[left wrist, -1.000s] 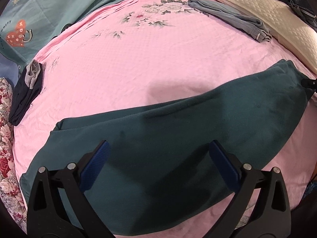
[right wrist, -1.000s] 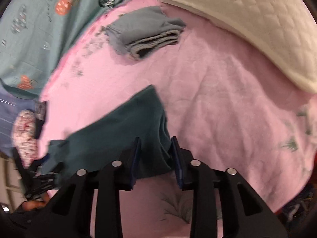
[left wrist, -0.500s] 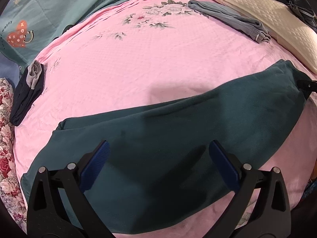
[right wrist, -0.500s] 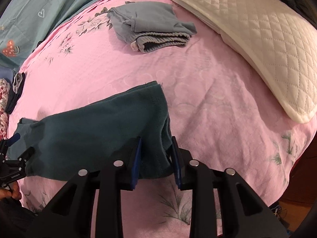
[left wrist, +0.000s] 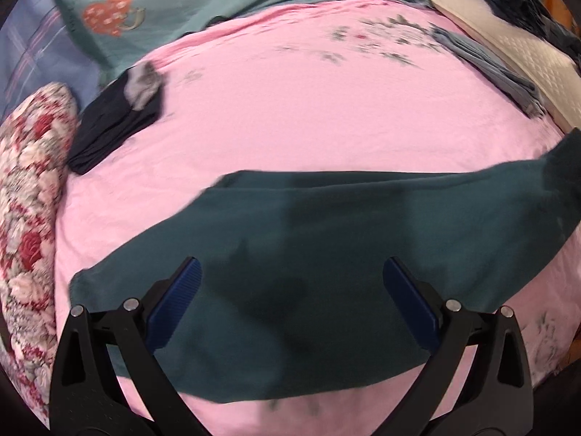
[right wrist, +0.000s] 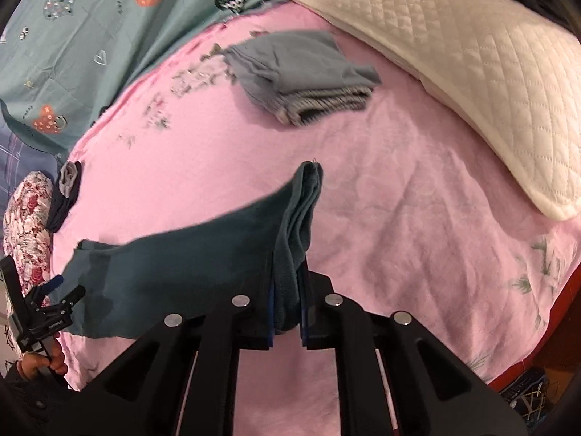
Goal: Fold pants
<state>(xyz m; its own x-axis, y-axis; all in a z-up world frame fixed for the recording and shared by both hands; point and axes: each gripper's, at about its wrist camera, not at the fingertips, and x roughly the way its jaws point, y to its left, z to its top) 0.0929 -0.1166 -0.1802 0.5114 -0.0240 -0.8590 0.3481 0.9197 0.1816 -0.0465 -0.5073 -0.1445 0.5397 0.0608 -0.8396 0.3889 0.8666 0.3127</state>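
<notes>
In the left wrist view, the left gripper (left wrist: 288, 301) hangs with fingers wide open over the dark green pants (left wrist: 326, 254), which lie stretched across the pink bed sheet (left wrist: 290, 109); it has shifted sideways since a moment ago.

In the right wrist view, the right gripper (right wrist: 287, 309) is closing on the bunched pants end, now raised off the sheet, so a fold probably begins.
</notes>
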